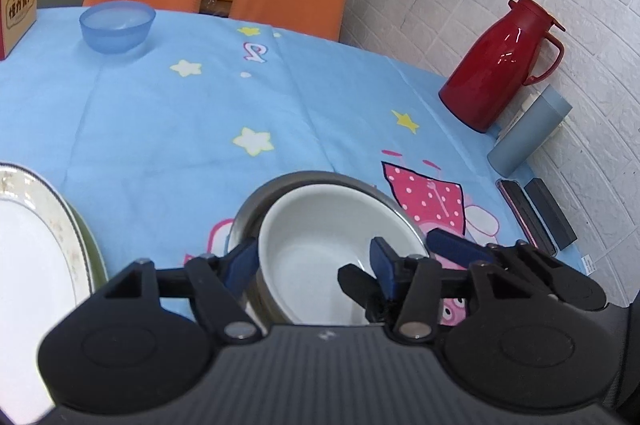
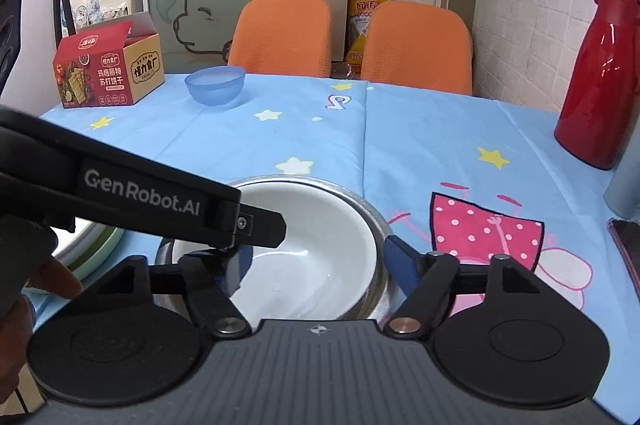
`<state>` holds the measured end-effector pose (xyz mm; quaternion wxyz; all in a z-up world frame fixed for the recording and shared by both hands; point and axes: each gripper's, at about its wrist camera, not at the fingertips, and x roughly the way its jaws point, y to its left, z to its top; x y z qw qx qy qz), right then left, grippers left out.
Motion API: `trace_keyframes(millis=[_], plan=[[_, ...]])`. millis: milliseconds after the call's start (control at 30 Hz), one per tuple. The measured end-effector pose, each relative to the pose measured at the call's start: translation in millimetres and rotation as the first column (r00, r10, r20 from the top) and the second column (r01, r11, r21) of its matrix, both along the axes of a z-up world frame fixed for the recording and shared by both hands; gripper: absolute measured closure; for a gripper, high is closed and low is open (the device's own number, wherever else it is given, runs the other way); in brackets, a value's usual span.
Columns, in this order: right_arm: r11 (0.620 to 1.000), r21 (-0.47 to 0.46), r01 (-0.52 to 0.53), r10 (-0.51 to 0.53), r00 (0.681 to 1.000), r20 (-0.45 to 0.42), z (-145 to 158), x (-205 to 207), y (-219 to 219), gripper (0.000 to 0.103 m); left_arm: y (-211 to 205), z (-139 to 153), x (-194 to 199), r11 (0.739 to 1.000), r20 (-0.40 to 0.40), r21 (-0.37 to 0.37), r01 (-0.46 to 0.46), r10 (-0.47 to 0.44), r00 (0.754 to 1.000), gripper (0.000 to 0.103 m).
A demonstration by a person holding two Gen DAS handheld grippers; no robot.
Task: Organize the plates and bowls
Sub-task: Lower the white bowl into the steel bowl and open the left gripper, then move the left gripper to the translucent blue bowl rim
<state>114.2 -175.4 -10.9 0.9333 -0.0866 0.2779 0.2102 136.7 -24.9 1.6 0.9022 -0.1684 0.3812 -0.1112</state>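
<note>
Left wrist view: left gripper (image 1: 314, 257) jaws apart, straddling left rim of white bowl (image 1: 332, 249), pads not pressing it. White bowl nested inside steel bowl (image 1: 256, 209) near table's front edge. Stacked plates (image 1: 44, 225) at left edge. Blue plastic bowl (image 1: 117, 27) near far edge. Red thermos (image 1: 496, 65) at right edge.

Right wrist view: right gripper (image 2: 320, 265) spread wide, fingers outside both bowls, holding nothing. White bowl (image 2: 320, 245) sits in steel bowl (image 2: 376, 217). Cracker box (image 2: 108, 65) at far left corner.
</note>
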Motion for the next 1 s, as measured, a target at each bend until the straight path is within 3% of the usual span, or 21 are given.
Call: trace_keyframes(millis=[100,367,633,1000], plan=[[1.000,-0.019,0.008,-0.007,1.000,0.027,2.3,-1.6,-1.4,0.000,0.7,1.9,-0.5,1.000,0.009,-0.002,0.001,-0.001,1.000,0.047],[0.997,0.043,0.070,-0.071,0.997,0.039,7.1,-0.7,-22.1,0.000,15.2,15.8,-6.1,1.000,0.045,-0.001,-0.030,0.031,0.999,0.030],[0.990,0.109,0.095,-0.095,0.995,-0.007,10.4,5.8,-26.6,0.000,48.3,18.3,-5.2,0.996,0.024,0.022,-0.092,0.092,0.996,0.030],[0.996,0.089,0.015,-0.012,0.999,-0.030,15.1,19.1,10.0,0.000,103.1,28.1,-4.0,0.980,0.055,0.079,-0.184,0.180,0.982,0.030]])
